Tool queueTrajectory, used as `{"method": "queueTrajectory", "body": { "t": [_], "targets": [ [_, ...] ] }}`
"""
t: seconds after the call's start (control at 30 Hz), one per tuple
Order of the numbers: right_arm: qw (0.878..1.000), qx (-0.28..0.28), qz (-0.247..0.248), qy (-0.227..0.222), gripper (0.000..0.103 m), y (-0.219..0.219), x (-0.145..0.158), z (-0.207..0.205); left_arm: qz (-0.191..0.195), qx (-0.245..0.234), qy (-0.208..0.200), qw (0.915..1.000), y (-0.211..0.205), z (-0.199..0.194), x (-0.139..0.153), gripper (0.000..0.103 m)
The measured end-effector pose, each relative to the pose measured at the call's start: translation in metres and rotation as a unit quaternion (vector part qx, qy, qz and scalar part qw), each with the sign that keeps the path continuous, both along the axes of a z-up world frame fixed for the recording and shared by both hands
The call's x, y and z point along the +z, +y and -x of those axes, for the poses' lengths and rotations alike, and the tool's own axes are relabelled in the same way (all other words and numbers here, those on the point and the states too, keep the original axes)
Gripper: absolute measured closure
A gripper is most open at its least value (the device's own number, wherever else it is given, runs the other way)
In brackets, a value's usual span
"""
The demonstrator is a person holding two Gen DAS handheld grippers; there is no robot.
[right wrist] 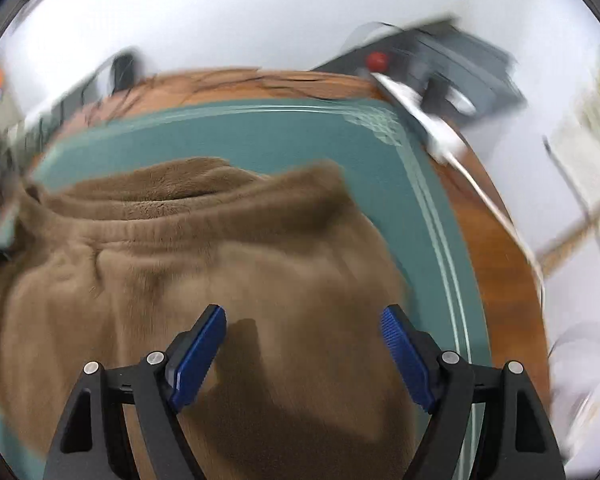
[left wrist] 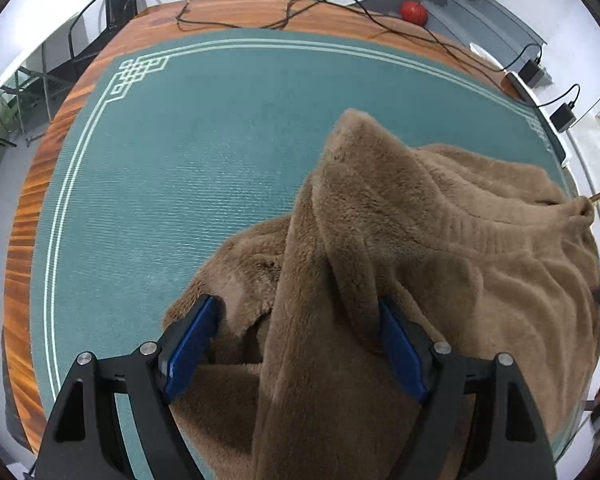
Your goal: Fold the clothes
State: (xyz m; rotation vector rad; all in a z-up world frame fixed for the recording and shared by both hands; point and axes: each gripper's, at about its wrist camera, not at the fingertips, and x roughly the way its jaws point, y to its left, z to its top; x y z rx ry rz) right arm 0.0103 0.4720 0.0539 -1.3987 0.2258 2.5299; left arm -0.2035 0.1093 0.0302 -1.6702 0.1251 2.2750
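Both the left gripper (left wrist: 300,312) and right gripper (right wrist: 304,320) are hanging wide-jawed, gripping nothing, over the brown fleece garment (left wrist: 400,240) lying bunched toward the green mat's (left wrist: 180,160) right edge, leaving open mat leftward, with the right view blurring.

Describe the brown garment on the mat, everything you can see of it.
The brown garment is thick plush fleece with a ribbed band across it. It lies crumpled on the green mat, one fold peaking upward, bunched toward the mat's right side. A long fold runs between the open left gripper fingers; the right gripper hovers open over it. Nothing visibly grips it.
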Motion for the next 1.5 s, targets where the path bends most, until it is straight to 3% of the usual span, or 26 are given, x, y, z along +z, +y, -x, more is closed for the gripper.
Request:
{"method": "queueTrajectory", "body": {
  "t": [0.07,0.17,0.27,0.4,0.6,0.77,0.9,1.07,1.3,1.37,1.43,1.5],
  "targets": [
    [0.997,-0.046,0.067,0.020,0.021,0.016,0.001,-0.043,-0.002,-0.001,0.013,0.9999,0.000,-0.004,0.010,0.020],
    [0.979,-0.115,0.161,0.042,0.021,0.035,-0.003,-0.110,-0.006,-0.005,0.036,0.9993,0.005,-0.012,0.029,0.020],
    [0.968,-0.149,0.198,0.045,0.021,0.040,-0.004,-0.144,-0.026,-0.021,0.045,0.9984,0.015,-0.020,0.044,0.020],
    [0.961,-0.178,0.209,0.033,0.021,0.036,-0.013,-0.171,-0.051,-0.055,0.046,0.9961,0.033,-0.037,0.062,0.020],
    [0.948,-0.182,0.256,0.044,0.021,0.031,-0.030,-0.172,-0.091,-0.082,0.025,0.9922,0.052,-0.057,0.073,0.020],
    [0.934,-0.180,0.300,0.068,0.021,0.025,-0.043,-0.161,-0.078,-0.091,0.025,0.9925,0.075,-0.079,0.083,0.020],
    [0.941,-0.166,0.285,0.078,0.021,0.019,-0.042,-0.154,-0.063,-0.098,0.036,0.9926,0.088,-0.090,0.094,0.020],
    [0.924,-0.149,0.336,0.103,0.021,0.027,-0.047,-0.140,-0.062,-0.099,0.046,0.9921,0.114,-0.100,0.112,0.020],
    [0.902,-0.119,0.392,0.135,0.021,0.036,-0.053,-0.124,-0.053,-0.143,0.025,0.9880,0.190,-0.116,0.110,0.020],
    [0.900,-0.115,0.400,0.131,0.024,0.036,-0.056,-0.121,-0.047,-0.159,0.015,0.9861,0.220,-0.119,0.104,0.019],
    [0.903,-0.109,0.396,0.124,0.041,0.035,-0.059,-0.119,-0.049,-0.170,0.000,0.9842,0.250,-0.120,0.099,0.019],
    [0.905,-0.104,0.395,0.122,0.049,0.033,-0.061,-0.120,-0.044,-0.181,-0.010,0.9825,0.278,-0.120,0.094,0.019]
  ]
}}
